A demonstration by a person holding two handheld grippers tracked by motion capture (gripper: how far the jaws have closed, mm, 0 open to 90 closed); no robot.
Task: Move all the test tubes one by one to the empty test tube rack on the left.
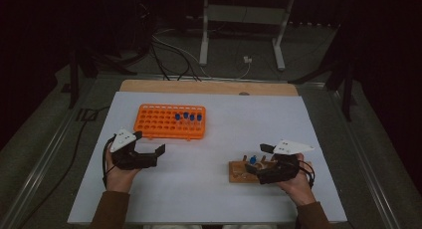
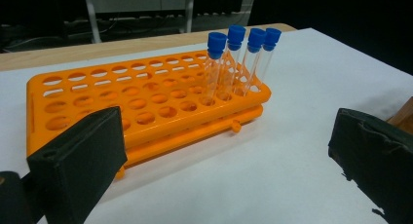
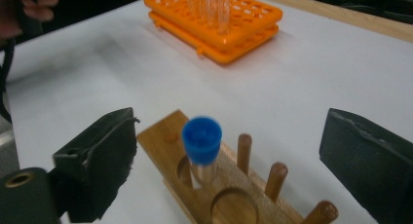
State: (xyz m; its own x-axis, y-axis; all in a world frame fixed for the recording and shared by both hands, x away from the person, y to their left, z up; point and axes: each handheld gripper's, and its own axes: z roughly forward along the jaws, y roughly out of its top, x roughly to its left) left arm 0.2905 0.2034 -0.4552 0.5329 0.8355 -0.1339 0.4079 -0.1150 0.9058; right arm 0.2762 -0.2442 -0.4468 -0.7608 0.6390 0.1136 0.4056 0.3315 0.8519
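Jaws of the right gripper [image 3: 229, 156] stood wide apart, one on each side of a blue-capped tube [image 3: 202, 148] and touching nothing. That tube stood upright in a hole of a wooden stand [image 3: 234, 195], with three wooden pegs [image 3: 275, 180] in a row just beside it toward 3 o'clock in the right gripper view. In the high view the right gripper [image 1: 266, 162] hung over the stand [image 1: 239, 170] at about 4 o'clock on the white table [image 1: 209, 189], the person's right hand [image 1: 297, 185] behind it.

The left gripper [image 1: 149, 144] sat at about 8 o'clock on the table, its jaws also wide and with nothing between them, well apart from the stand. Just beyond it, toward 12 o'clock, lay an orange rack [image 1: 169, 122]. In the left gripper view four capped tubes [image 2: 241, 61] stood close together, slightly tilted, at the rack's [image 2: 122, 97] far right corner; the other holes were unfilled.
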